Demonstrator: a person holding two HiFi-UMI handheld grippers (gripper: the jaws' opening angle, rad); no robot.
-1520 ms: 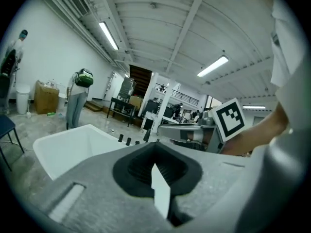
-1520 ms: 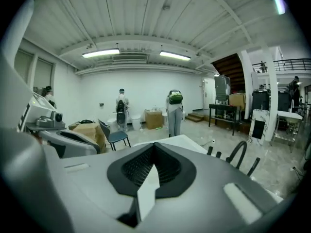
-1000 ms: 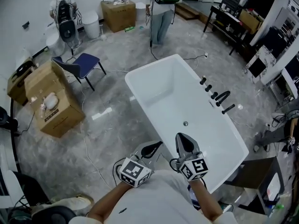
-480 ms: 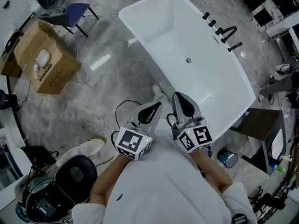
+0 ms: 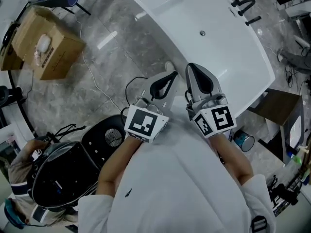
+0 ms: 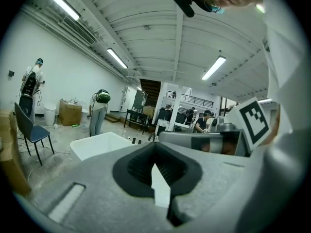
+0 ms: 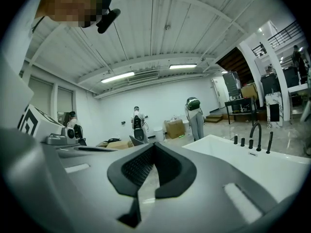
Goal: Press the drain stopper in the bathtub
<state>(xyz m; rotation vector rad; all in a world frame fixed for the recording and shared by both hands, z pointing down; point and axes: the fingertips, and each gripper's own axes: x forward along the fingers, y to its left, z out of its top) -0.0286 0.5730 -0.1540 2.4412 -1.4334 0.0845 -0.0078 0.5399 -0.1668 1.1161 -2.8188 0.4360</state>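
Note:
The white bathtub (image 5: 194,13) fills the top of the head view, and its small round drain stopper (image 5: 202,33) sits on the tub floor. Black faucet fittings (image 5: 245,6) stand on the far rim. My left gripper (image 5: 170,76) and right gripper (image 5: 193,68) are held side by side close to the body, over the tub's near rim and well short of the stopper. Both are shut with nothing between their jaws. The tub (image 6: 97,144) lies ahead in the left gripper view. The right gripper view shows the tub (image 7: 228,154) and faucet (image 7: 256,132) at the right.
A cardboard box (image 5: 46,45) stands on the floor at the left, with a cable (image 5: 97,89) trailing beside it. A person with black round gear (image 5: 63,178) crouches at the lower left. A dark side table (image 5: 279,115) and a can (image 5: 243,141) are right of the tub. People stand far off.
The head view has tilted down, so the tub has slid toward the top of the frame. Both grippers stay shut near the body. The crouching person's gear has come into view.

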